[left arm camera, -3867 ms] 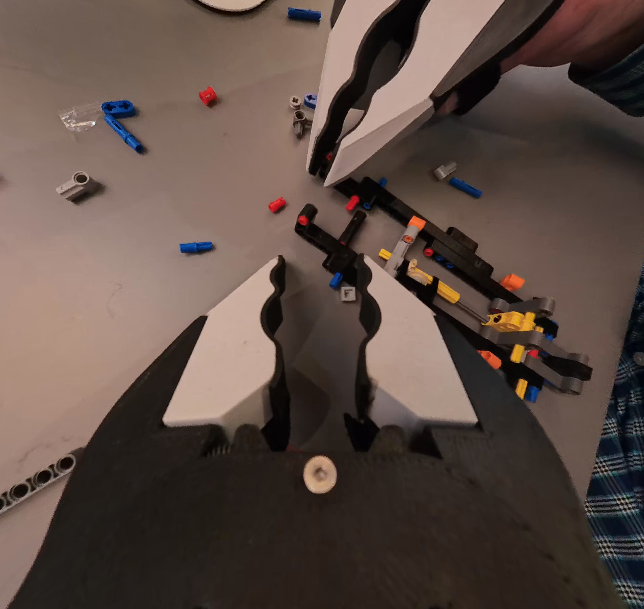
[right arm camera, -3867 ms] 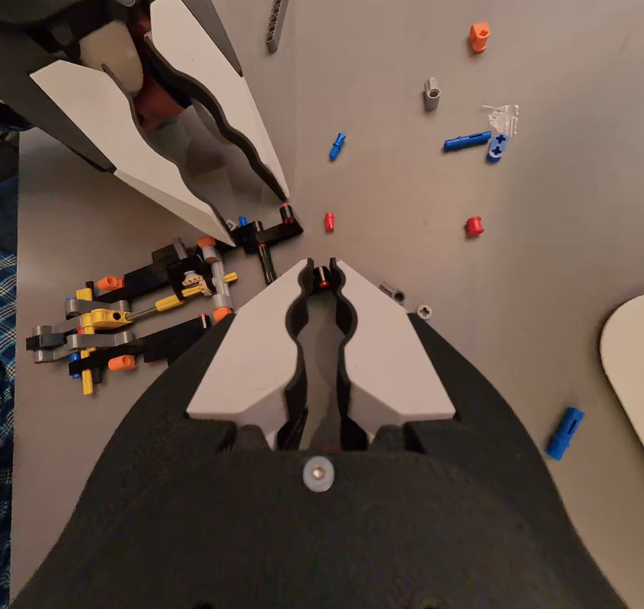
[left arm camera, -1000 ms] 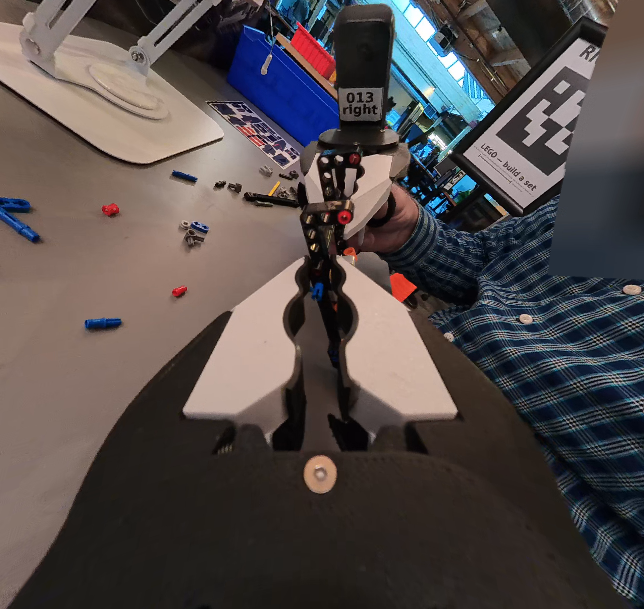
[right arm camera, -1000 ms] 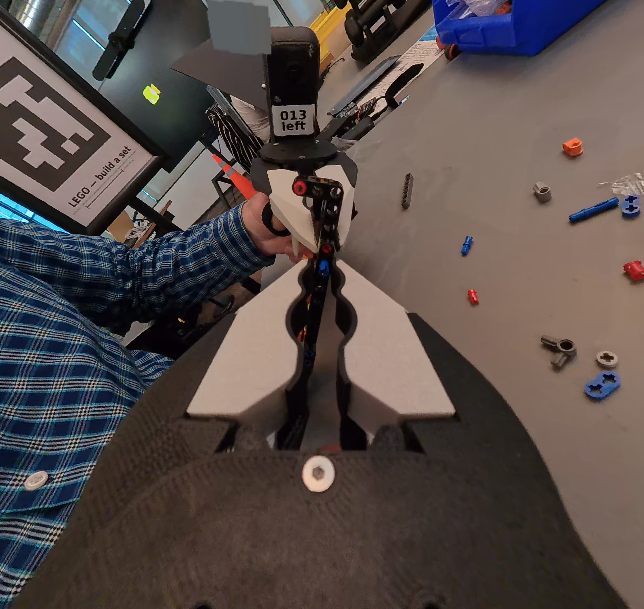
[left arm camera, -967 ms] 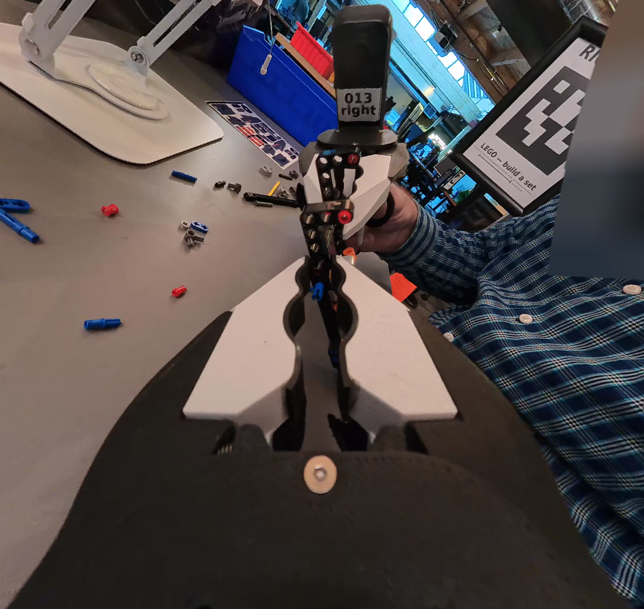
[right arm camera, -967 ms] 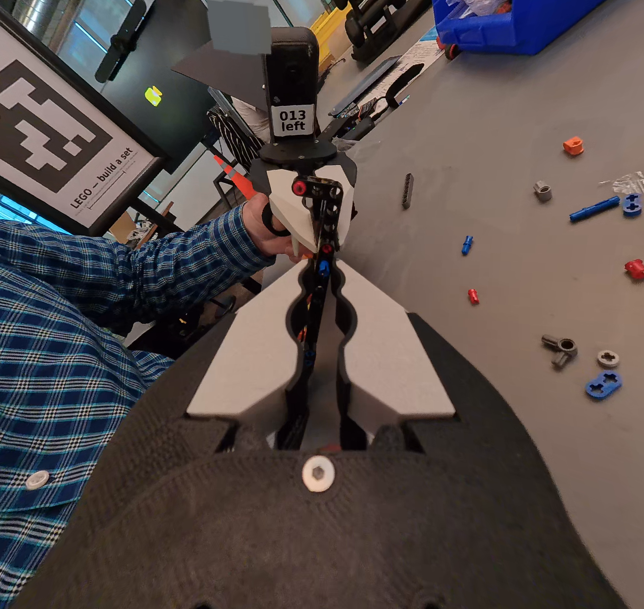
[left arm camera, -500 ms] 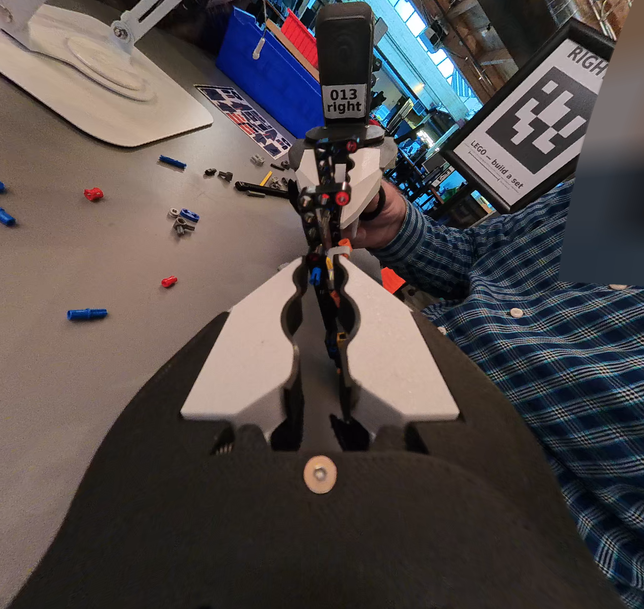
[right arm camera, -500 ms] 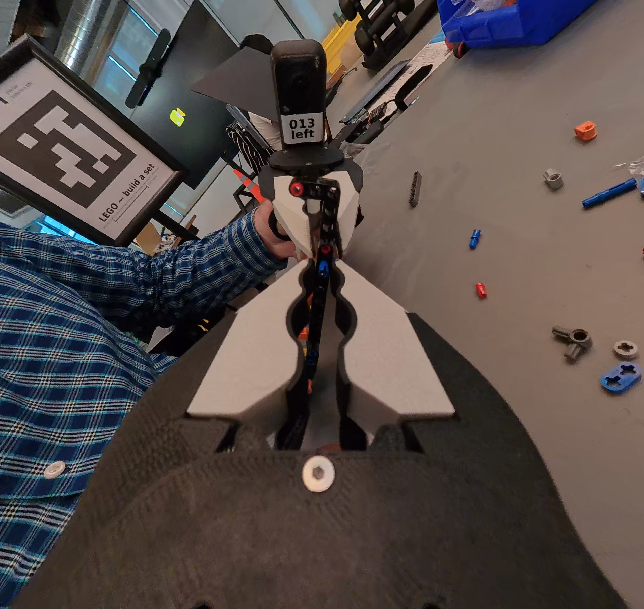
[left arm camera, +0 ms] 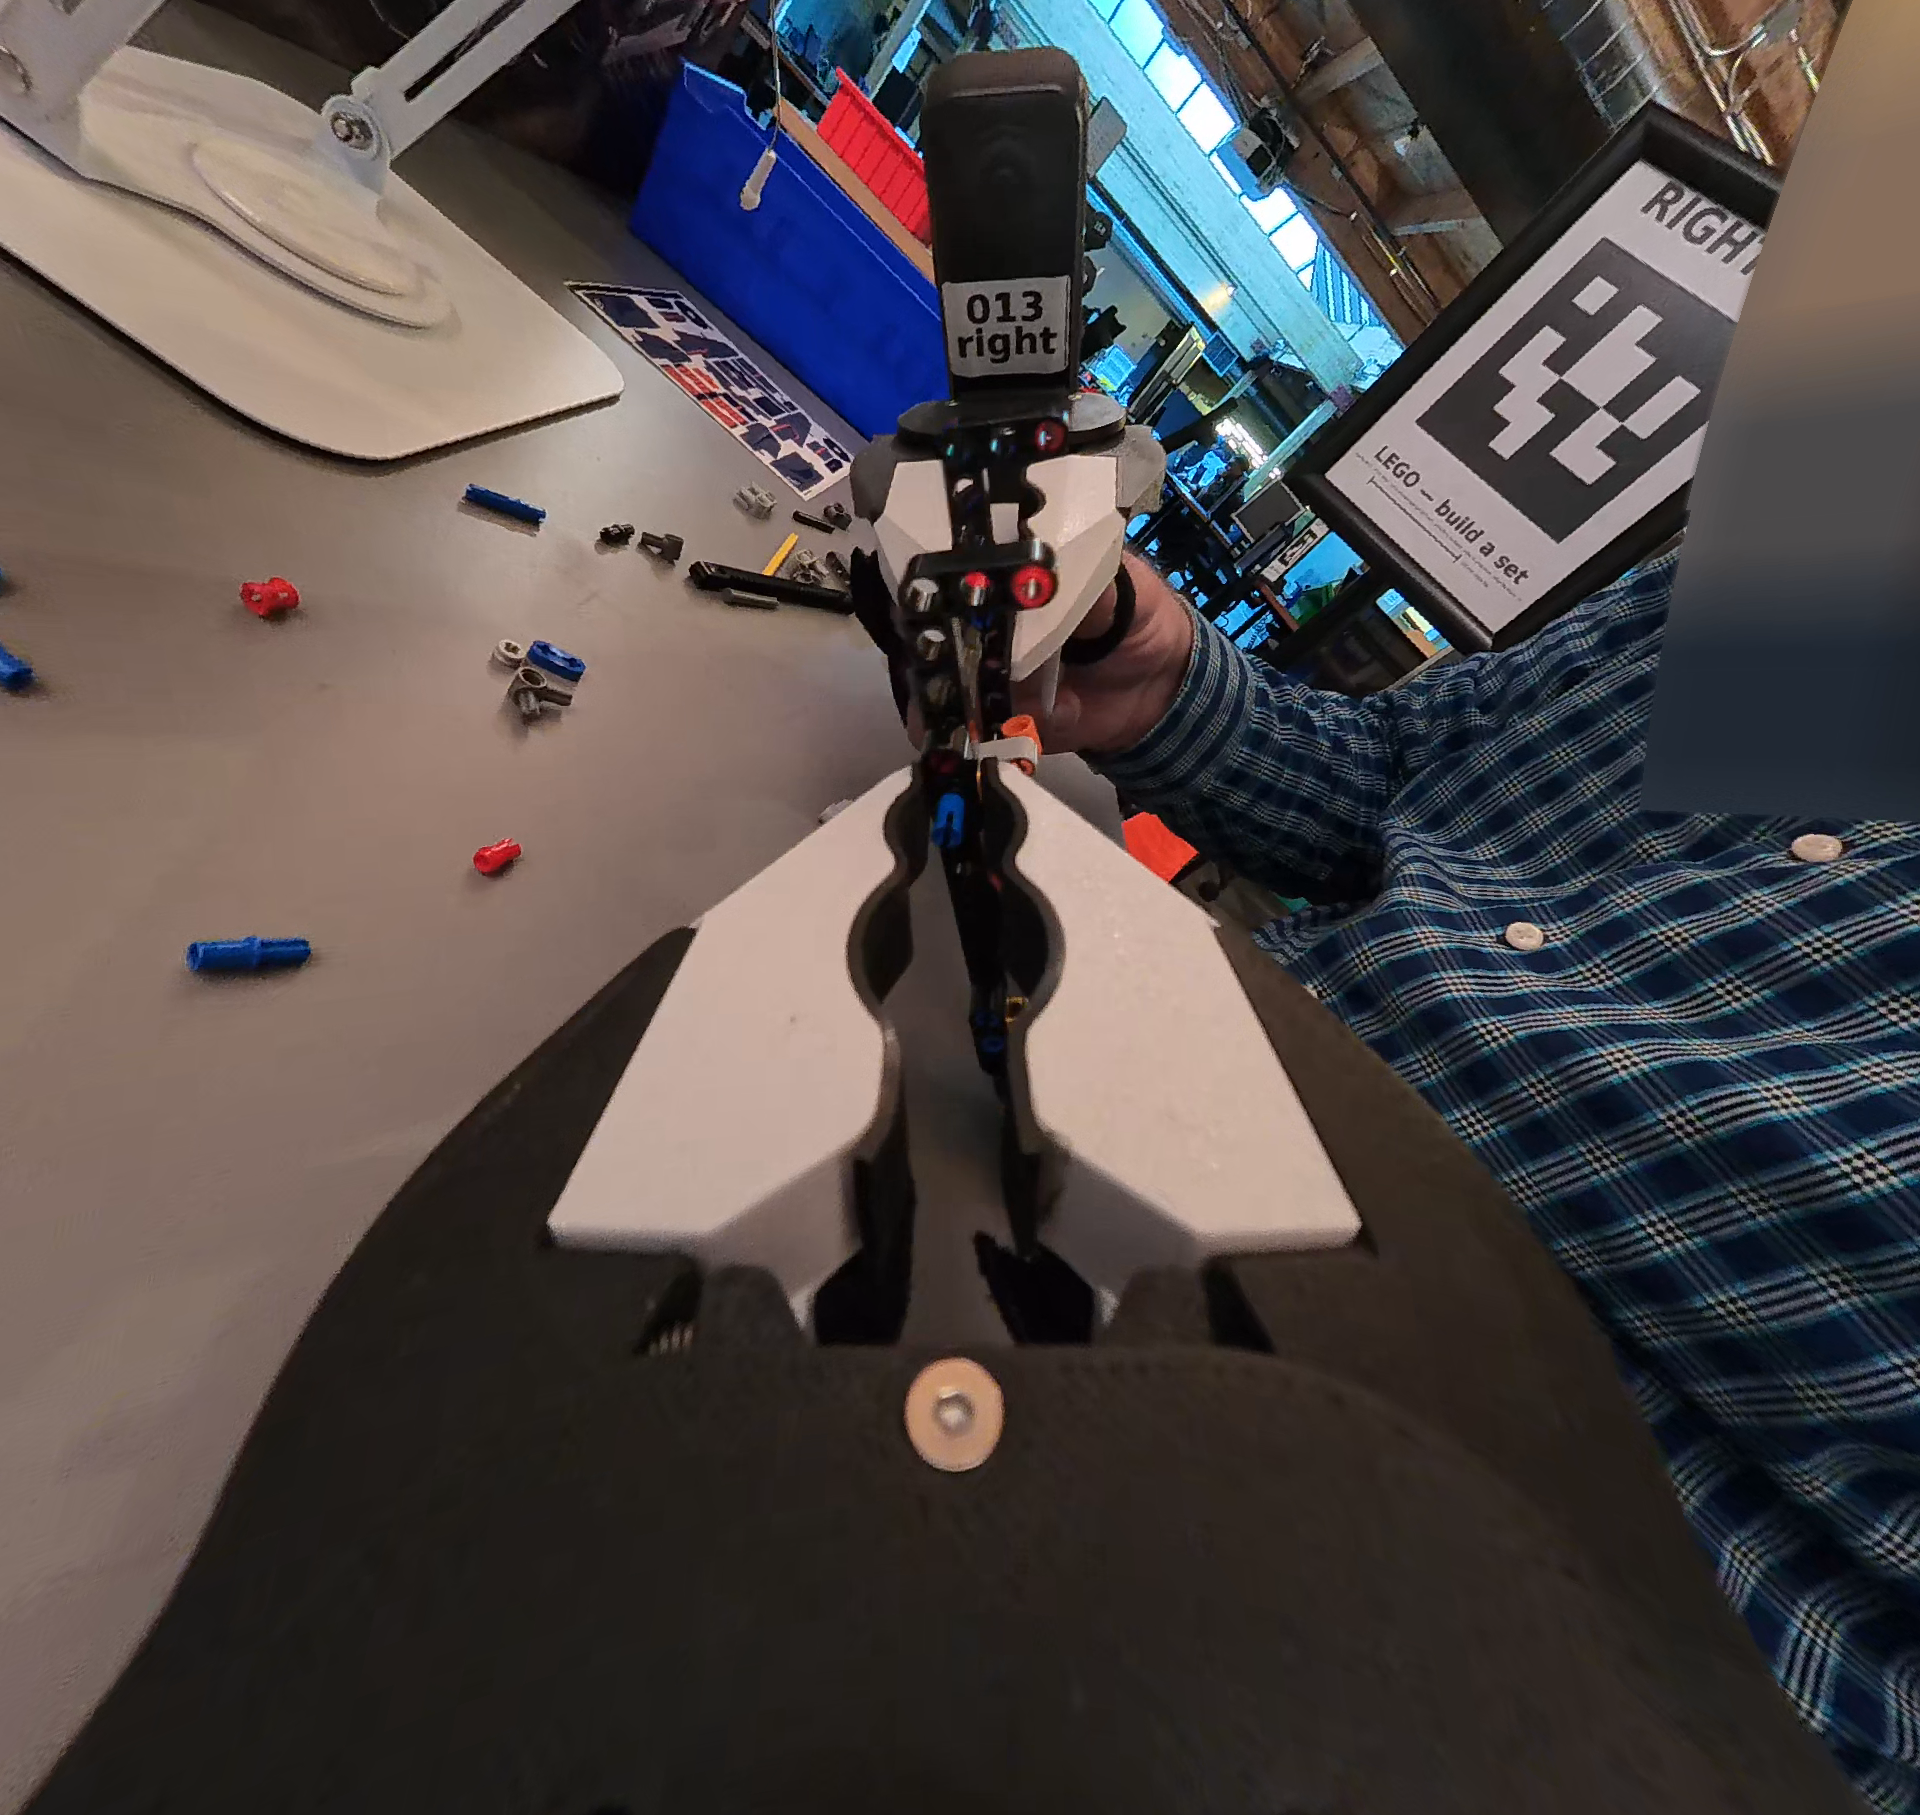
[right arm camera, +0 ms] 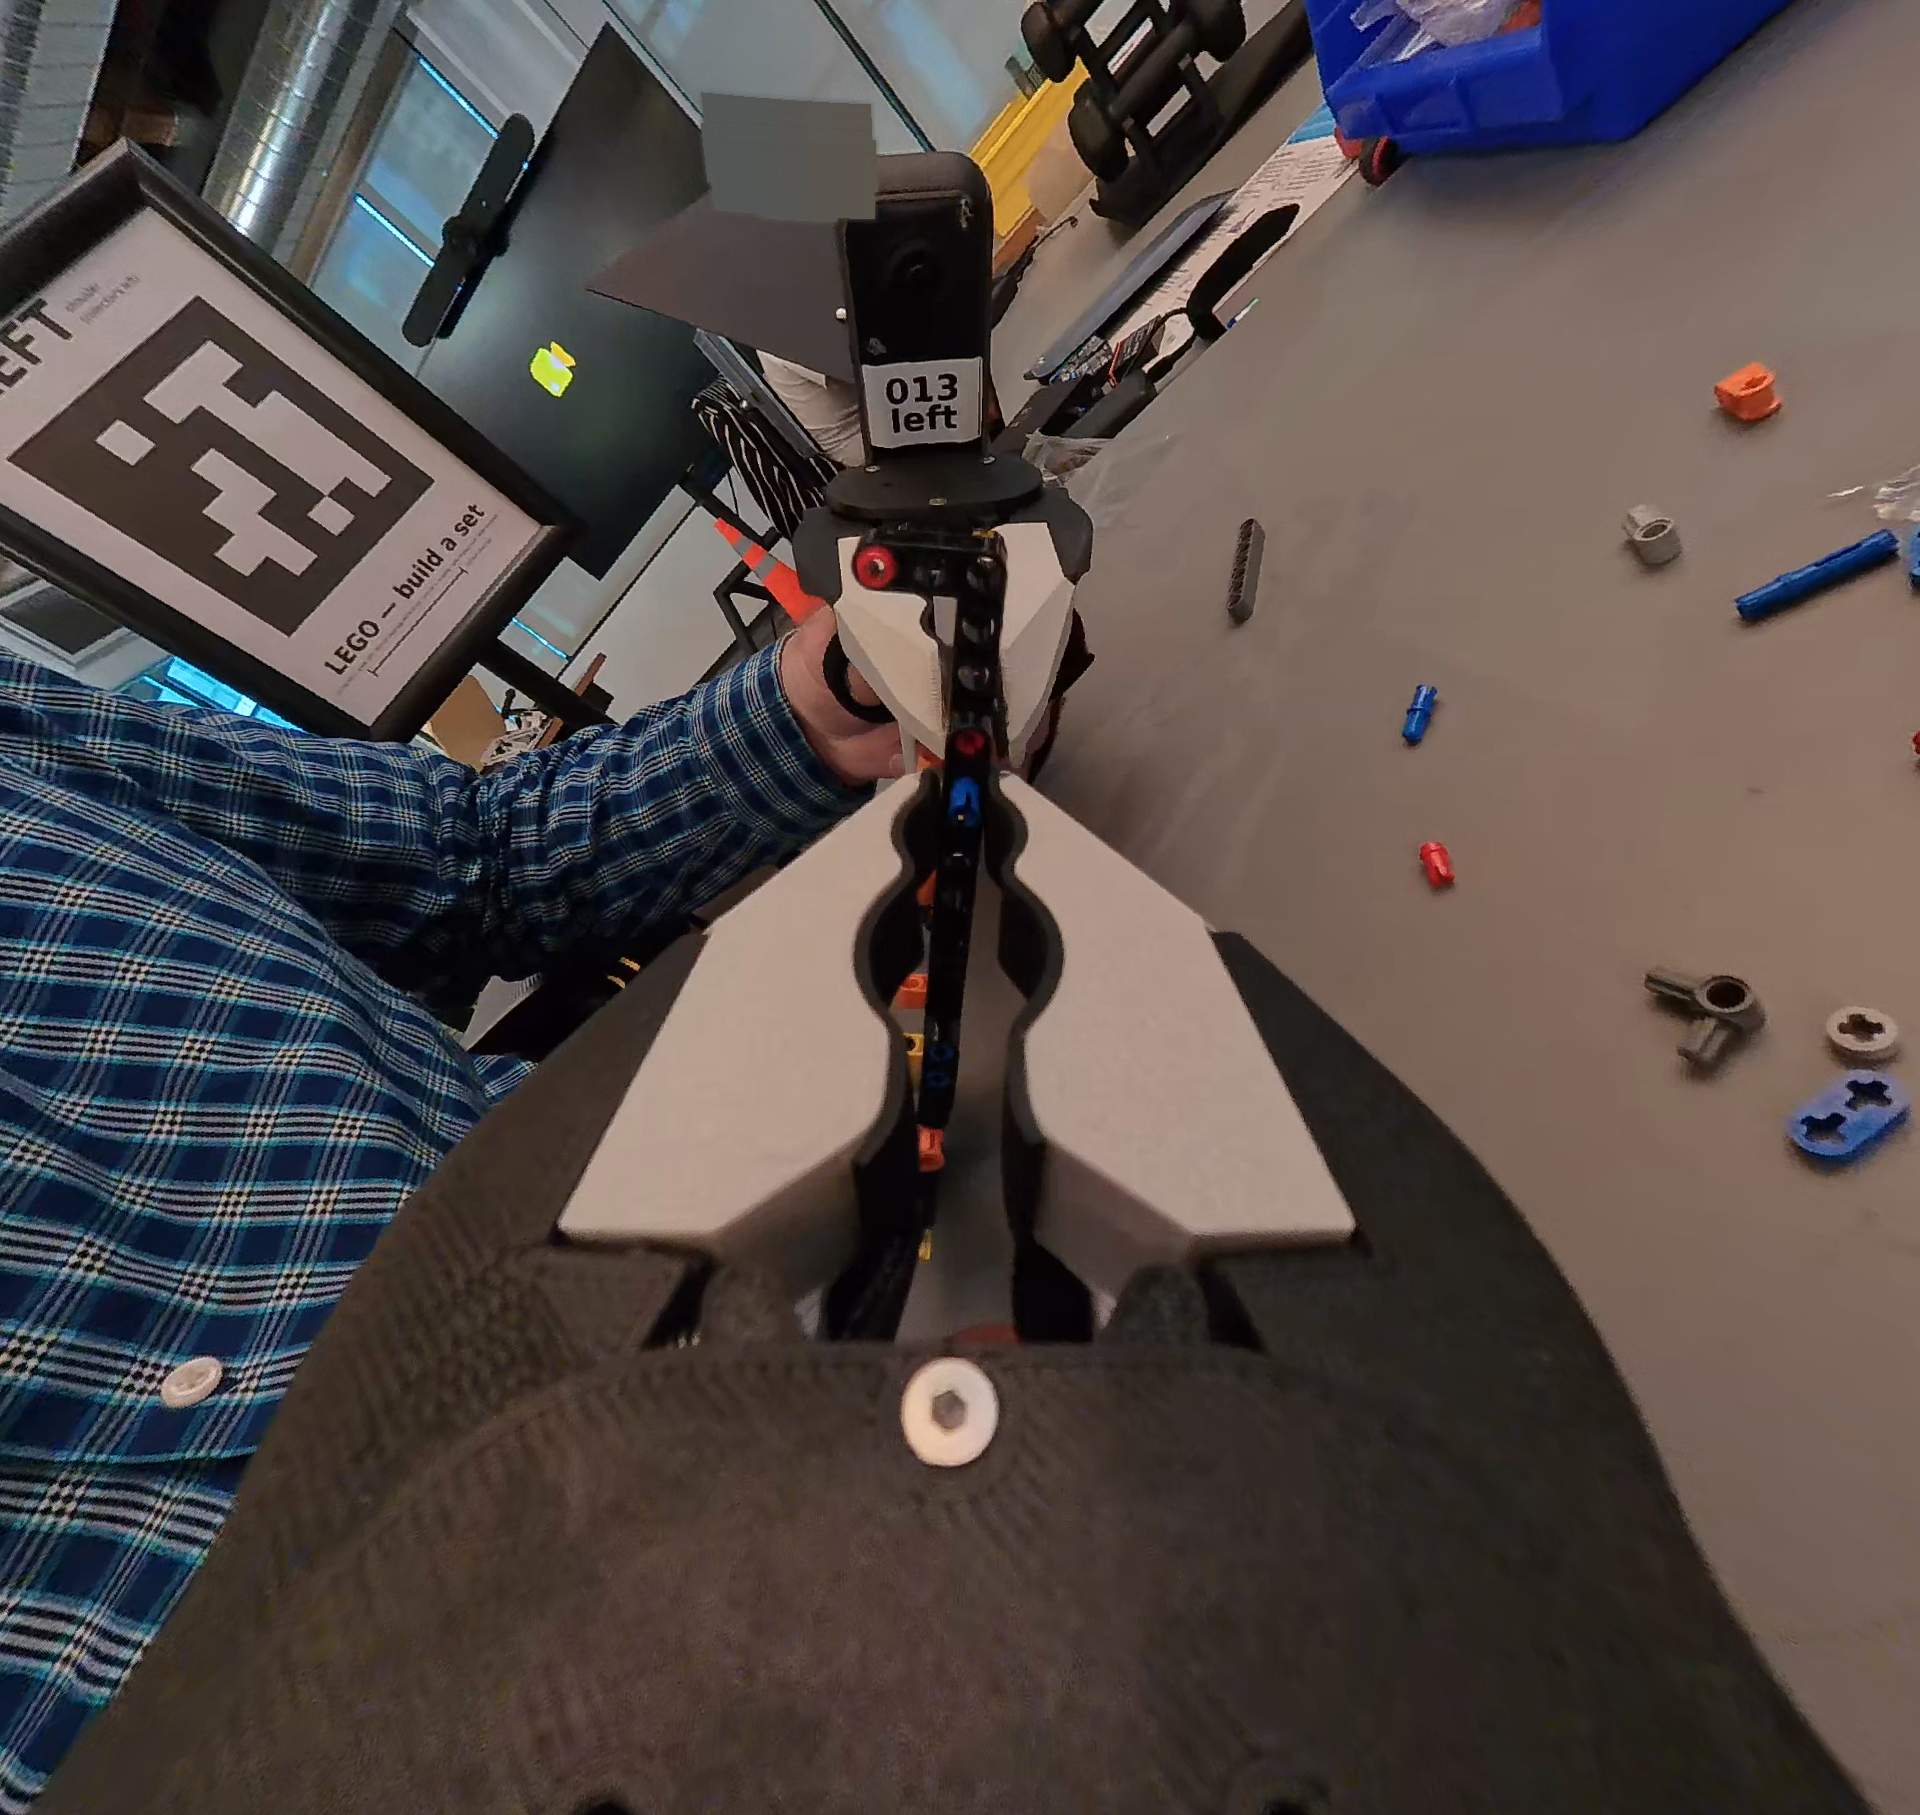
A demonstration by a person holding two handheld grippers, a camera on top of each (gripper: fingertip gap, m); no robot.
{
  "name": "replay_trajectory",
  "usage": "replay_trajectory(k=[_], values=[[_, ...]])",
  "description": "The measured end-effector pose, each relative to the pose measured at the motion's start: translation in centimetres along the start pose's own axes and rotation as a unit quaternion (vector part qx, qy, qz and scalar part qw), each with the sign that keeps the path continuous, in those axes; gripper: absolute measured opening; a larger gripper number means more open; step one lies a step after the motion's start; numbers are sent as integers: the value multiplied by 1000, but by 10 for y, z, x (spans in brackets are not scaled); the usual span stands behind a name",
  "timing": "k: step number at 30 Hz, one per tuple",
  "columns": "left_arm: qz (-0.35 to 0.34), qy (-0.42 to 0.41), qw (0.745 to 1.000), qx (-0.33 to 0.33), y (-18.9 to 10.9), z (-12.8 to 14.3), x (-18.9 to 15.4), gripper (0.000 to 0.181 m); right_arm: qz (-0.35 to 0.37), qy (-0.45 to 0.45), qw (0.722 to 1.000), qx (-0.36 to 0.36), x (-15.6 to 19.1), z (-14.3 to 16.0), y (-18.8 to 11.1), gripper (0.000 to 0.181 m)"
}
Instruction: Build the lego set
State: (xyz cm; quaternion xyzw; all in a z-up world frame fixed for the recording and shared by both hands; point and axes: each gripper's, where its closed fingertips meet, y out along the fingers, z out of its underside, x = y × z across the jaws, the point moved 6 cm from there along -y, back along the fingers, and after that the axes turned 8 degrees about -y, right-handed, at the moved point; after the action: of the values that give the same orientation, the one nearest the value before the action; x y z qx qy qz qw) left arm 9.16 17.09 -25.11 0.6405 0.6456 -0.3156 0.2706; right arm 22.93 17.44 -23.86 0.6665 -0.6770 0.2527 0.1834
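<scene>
The lego assembly [left arm camera: 971, 622], a long black beam frame with red, blue, orange and yellow pins, is held in the air between my two grippers, which face each other. My left gripper [left arm camera: 961, 789] is shut on one end of it. The frame runs up to my right gripper [left arm camera: 987, 560] opposite. In the right wrist view my right gripper [right arm camera: 961, 789] is shut on the assembly [right arm camera: 975, 643], and the left gripper [right arm camera: 945, 622] shows beyond it. The part of the frame inside the fingers is mostly hidden.
Loose parts lie on the grey table: a red pin [left arm camera: 496, 856], a blue pin [left arm camera: 247, 953], a red bush [left arm camera: 268, 594], a grey beam [right arm camera: 1245, 568], a dark grey connector [right arm camera: 1709, 1012] and a blue plate [right arm camera: 1849, 1121]. A white stand base [left arm camera: 312, 311] and a blue bin [left arm camera: 790, 248] stand at the back.
Earlier the assembly lay on the table with the right gripper holding a red pin. Now both grippers hold the assembly up in the air. In the last second it has turned slightly.
</scene>
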Motion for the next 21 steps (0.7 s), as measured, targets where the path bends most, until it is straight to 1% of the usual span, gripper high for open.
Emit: replay_trajectory(k=[5,9,15,21], values=[[2,1,1000,0,0,0,-1,7,-4,-1,1000,-1,1,0,0,5],[3,0,1000,-4,-1,-1,0,6,2,-1,1000,-1,1,0,-1,15],[13,-4,1000,-9,-2,-1,0,6,12,-11,1000,1,3,0,0,5],[18,-16,1000,-14,-3,0,4,7,29,-29,999,10,9,-2,3,6]])
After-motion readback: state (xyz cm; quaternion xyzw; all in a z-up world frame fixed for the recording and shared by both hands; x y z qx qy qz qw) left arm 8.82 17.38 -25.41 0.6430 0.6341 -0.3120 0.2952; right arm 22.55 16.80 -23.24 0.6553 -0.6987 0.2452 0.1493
